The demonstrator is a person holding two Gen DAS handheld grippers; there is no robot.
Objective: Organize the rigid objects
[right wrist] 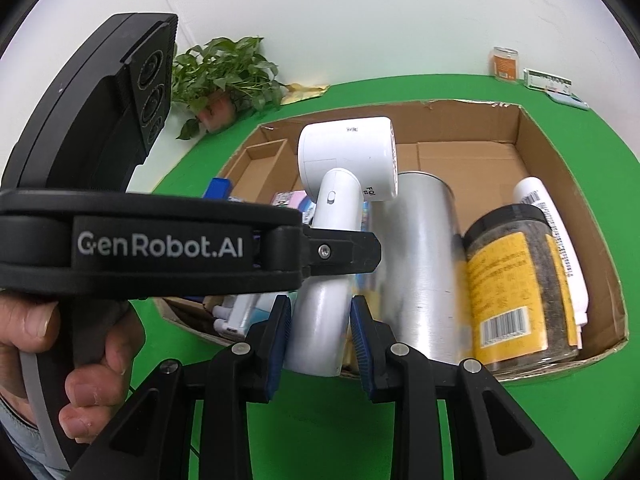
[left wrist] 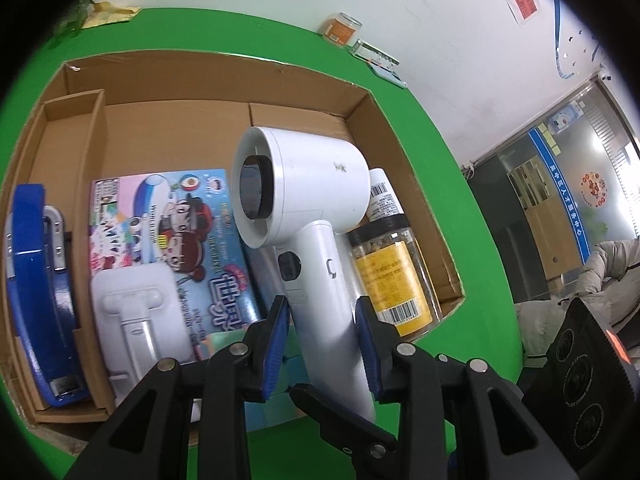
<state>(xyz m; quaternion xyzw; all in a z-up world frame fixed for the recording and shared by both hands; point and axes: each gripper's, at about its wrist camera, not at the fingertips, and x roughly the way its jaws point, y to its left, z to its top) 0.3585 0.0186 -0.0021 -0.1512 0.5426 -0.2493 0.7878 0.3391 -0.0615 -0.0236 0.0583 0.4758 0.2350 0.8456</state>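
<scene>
One cardboard box (left wrist: 404, 152), one white hair dryer (left wrist: 308, 184) upright above it, one amber jar (left wrist: 394, 276) and one white tube (left wrist: 384, 196) inside the box, left gripper (left wrist: 322, 344) and right gripper (right wrist: 320, 340) both clamped on dryer handle, level, fingers forward.

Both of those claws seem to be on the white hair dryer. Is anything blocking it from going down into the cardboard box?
Partly. Below the hair dryer lie a colorful book and a silver can; the box floor behind shows bare.
</scene>
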